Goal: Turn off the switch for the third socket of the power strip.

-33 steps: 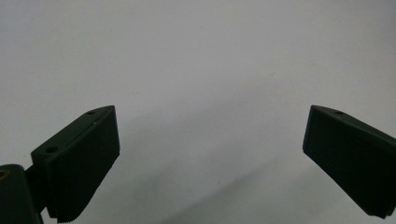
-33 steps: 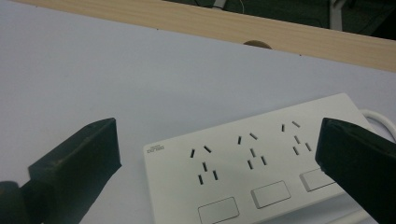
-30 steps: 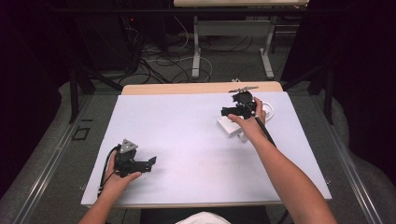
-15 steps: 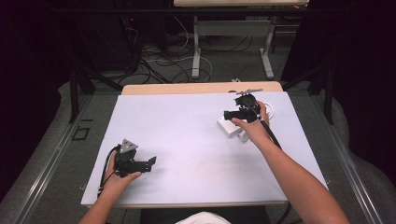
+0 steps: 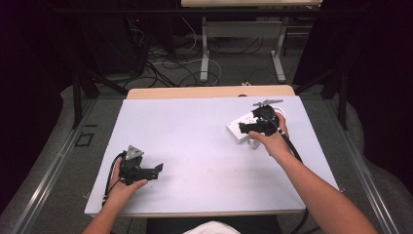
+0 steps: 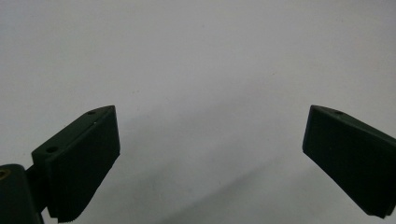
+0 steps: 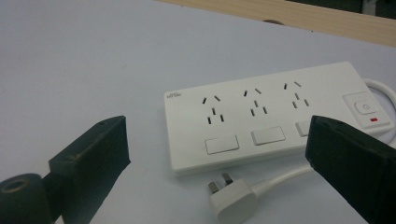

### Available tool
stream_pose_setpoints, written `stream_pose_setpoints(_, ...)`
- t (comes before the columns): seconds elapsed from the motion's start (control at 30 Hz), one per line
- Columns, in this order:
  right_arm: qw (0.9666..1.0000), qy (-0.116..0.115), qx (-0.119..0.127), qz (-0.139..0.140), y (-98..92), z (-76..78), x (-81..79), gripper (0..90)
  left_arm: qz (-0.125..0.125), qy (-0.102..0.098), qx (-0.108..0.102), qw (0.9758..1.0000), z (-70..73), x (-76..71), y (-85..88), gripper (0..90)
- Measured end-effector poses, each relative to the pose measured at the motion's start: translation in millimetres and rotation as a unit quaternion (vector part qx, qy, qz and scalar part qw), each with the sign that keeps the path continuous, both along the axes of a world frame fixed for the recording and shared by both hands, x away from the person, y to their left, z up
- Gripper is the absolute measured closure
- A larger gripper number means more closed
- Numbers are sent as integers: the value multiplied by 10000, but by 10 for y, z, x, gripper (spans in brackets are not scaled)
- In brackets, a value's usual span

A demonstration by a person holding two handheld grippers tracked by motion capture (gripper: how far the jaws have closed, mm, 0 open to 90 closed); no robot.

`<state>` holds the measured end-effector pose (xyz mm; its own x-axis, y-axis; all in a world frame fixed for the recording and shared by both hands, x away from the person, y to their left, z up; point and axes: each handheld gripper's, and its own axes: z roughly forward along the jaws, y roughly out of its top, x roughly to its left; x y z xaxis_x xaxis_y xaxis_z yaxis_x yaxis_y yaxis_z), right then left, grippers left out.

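Left hand-held gripper (image 5: 157,169) sits near the table's (image 5: 195,146) front-left corner, jaws spread wide with nothing between them, only bare white surface in the left gripper view. Idle.

Right hand-held gripper (image 7: 219,172) is near the table's back-right corner, jaws released and wide apart, nothing gripped. Jaws have just eased in a touch, nothing between the pads. It hovers over the white power strip (image 7: 275,114), which lies flat near the right edge, three socket sets plus a switch with a red indicator at one end. The strip's own plug (image 7: 232,198) lies loose on the table just beside the strip's long side, pins pointing at the strip, cord (image 7: 285,179) trailing off along it.

Judgement: step in hand looks like an approach to the plug or strip. To do it well: come down square, pads on the plug's flat sides, not on the pins or the cord; close fully before lifting; keep the cord slack so the strip doesn't drag. If the strip skates, the left hand-held gripper could pin it.

Containers: none on the table.
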<state>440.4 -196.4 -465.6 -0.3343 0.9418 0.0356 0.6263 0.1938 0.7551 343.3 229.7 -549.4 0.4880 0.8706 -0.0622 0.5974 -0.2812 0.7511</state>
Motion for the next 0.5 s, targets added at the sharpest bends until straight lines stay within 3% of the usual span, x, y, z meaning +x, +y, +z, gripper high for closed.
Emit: stream_pose_setpoints(0.5, 9999, -12, 144, 9, -131, -19, -210, 64, 45, -65, -43, 10000, -4, 2, -4, 40)
